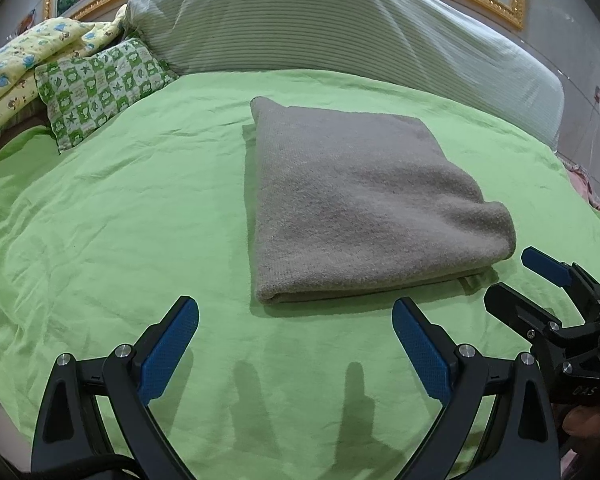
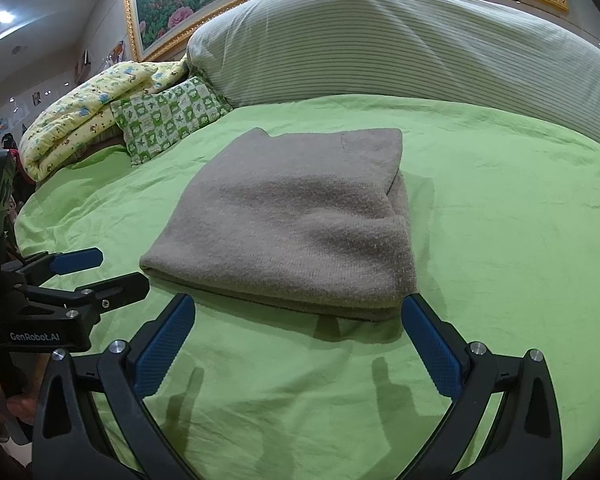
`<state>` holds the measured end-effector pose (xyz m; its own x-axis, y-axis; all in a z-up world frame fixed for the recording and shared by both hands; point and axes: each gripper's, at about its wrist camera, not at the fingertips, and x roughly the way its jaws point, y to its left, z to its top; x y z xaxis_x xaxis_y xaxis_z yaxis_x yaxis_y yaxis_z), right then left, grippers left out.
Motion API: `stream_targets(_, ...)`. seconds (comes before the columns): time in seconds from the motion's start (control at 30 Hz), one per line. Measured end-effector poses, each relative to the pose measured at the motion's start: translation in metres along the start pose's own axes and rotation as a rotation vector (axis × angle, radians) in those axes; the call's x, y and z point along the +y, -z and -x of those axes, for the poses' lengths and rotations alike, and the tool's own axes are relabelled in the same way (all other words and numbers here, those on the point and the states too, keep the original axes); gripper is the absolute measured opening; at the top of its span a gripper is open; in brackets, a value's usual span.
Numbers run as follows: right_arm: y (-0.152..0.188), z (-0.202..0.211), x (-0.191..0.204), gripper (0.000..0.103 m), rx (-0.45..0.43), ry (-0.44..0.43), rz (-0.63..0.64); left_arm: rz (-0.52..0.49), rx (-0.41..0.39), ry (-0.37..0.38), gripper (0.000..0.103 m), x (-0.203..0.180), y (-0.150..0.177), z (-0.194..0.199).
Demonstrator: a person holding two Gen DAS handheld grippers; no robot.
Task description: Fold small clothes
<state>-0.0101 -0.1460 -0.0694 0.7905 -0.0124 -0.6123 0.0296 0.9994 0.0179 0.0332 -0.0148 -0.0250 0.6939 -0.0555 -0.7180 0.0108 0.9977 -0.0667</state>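
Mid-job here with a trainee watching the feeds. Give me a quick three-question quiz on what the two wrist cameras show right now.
1. True or false: the left gripper is shut on the grey garment.
2. Multiple choice: the grey garment lies (A) spread out flat in one layer, (B) folded into a thick stack on the green sheet, (C) hanging from a gripper.
3. Fill in: the right gripper stands ____ with nothing between its fingers.

Key
1. False. Both its fingers stand wide apart, short of the garment.
2. B.
3. Open.
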Motion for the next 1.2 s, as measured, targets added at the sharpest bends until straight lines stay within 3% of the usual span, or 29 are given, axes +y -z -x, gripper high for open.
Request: stream_targets(1.2,0.001,-0.001,0.003,0.103,-0.011,0.000,0.021,-0.019,-0.001,-0.001,0.098,-0.011,0.004,0.006)
